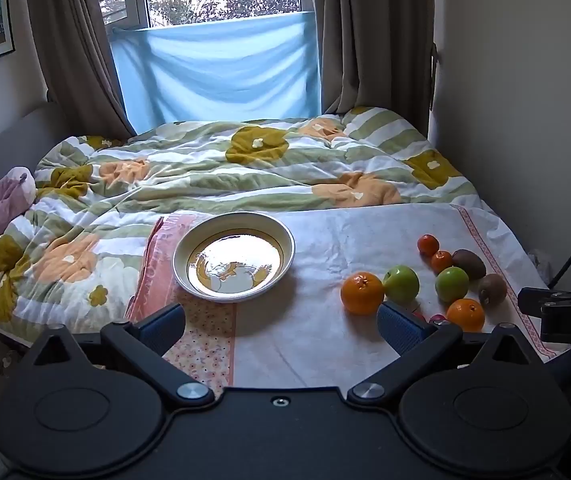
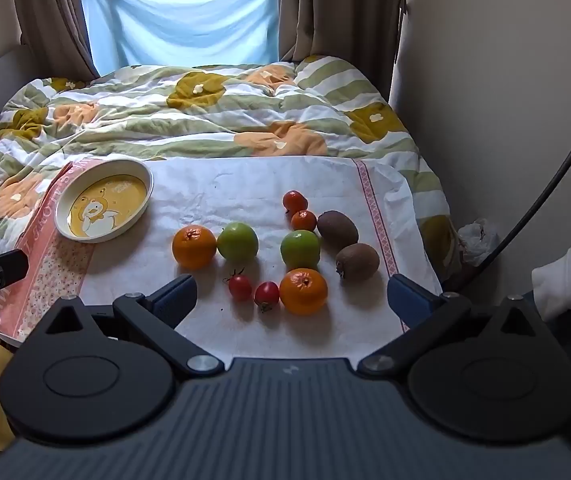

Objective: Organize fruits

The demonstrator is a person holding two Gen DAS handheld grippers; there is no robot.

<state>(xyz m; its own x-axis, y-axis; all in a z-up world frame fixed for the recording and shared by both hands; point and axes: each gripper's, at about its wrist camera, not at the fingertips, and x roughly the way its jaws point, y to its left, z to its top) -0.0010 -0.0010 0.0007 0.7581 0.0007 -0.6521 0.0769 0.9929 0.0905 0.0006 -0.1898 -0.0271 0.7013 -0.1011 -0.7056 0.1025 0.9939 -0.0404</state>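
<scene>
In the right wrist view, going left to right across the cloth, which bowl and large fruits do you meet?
Duck bowl → left orange → left green apple → right green apple → front kiwi. The second orange and rear kiwi overlap these in the order, so they are left out.

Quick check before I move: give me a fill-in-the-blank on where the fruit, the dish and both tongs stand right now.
1. The dish holds ____ fruit.
2. The number of green apples on the white cloth is ____.
3. The two kiwis lie at the ____ edge of the fruit group in the right wrist view.
4. Both the left tongs and the right tongs are ____.

Missing words: no; two; right; open
</scene>
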